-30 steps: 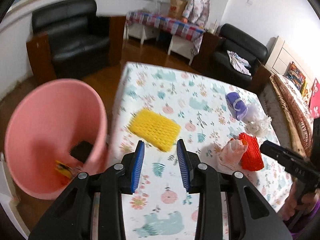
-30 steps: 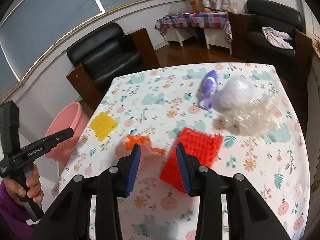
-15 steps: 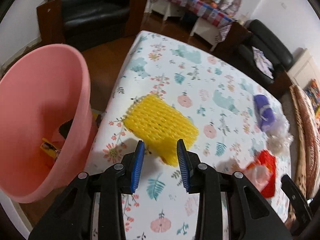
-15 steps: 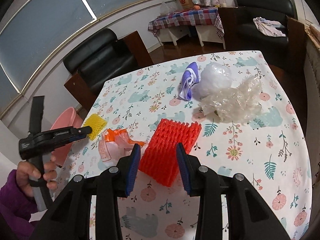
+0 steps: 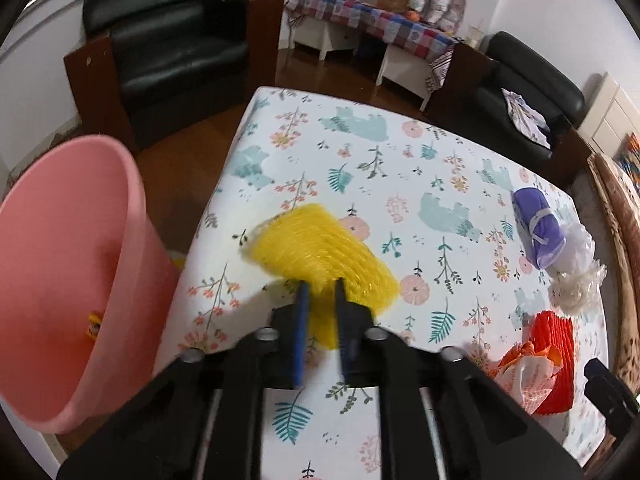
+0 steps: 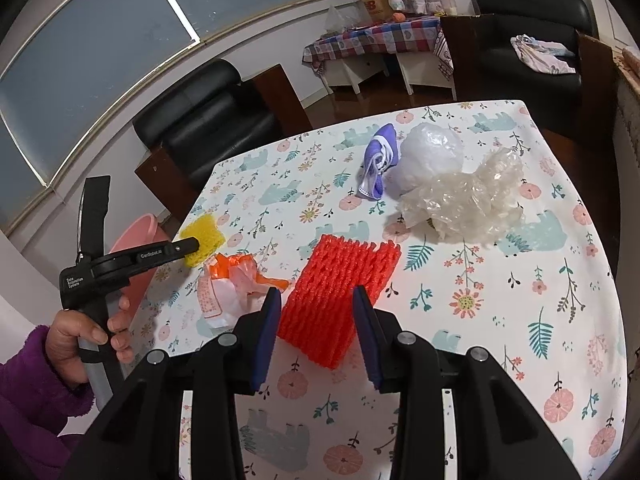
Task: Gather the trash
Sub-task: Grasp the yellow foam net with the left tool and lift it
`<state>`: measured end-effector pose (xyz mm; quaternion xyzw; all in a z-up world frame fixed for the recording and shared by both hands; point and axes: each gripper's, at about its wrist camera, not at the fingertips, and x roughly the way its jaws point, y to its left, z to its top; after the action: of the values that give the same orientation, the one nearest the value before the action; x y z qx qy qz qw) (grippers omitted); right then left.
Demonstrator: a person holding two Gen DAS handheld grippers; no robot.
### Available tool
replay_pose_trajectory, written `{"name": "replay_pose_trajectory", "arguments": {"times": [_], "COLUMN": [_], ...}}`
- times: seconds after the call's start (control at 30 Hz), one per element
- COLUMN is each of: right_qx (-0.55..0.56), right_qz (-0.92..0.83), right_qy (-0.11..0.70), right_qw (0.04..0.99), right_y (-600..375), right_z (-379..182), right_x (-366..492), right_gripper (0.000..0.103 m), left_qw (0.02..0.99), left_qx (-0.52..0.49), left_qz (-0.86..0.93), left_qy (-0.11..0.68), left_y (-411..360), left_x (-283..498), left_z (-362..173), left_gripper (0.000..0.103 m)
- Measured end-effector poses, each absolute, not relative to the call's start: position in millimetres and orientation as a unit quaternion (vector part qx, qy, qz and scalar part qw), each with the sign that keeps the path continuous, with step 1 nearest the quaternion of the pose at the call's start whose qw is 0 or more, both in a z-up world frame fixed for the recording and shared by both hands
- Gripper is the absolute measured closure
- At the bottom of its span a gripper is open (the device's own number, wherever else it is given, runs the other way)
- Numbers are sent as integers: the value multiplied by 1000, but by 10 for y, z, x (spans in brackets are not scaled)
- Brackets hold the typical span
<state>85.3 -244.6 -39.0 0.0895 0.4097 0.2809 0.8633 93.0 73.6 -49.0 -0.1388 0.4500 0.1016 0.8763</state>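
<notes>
My left gripper [image 5: 320, 292] is shut on the near edge of a yellow foam net [image 5: 320, 248], which is motion-blurred above the table's left side. It also shows in the right wrist view [image 6: 202, 238], with the left gripper [image 6: 190, 245] on it. A pink bin [image 5: 60, 280] stands on the floor left of the table, with scraps inside. My right gripper [image 6: 314, 304] is open, its fingers on either side of the near end of a red foam net [image 6: 340, 284]. An orange-and-white plastic bag [image 6: 232, 284] lies left of the red net.
A purple cloth mask [image 6: 378, 160], a white bag [image 6: 432, 148] and crumpled clear plastic [image 6: 464, 204] lie on the far right of the floral tablecloth [image 6: 520, 320]. Black armchairs [image 5: 168, 52] and a side table [image 5: 372, 24] stand beyond the table.
My left gripper moved forward onto the yellow net and shut on it; the net is now blurred and shifted. My right gripper came closer to the red net and now straddles its near end.
</notes>
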Motion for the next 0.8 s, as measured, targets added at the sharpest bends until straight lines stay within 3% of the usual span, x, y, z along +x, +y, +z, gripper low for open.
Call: {"name": "replay_pose_trajectory", "arguments": {"times": [0.43, 0.67, 0.8], "right_qx": [72, 98, 94], "right_qz": [328, 395, 386], "right_qy": [409, 463, 485], "right_qw": [849, 787, 779], "right_y": [-2211, -1930, -1735], "right_z": [-309, -354, -438], "right_x": [781, 860, 948], "right_gripper": [67, 66, 56], "left_qw": [918, 925, 925], "left_qx": [-104, -113, -119], "left_qz": [55, 42, 39], "left_qy": [378, 362, 359], "left_y": [589, 626, 661], "left_x": [625, 458, 376], "left_z": [-28, 81, 93], "left_gripper": [95, 95, 95]}}
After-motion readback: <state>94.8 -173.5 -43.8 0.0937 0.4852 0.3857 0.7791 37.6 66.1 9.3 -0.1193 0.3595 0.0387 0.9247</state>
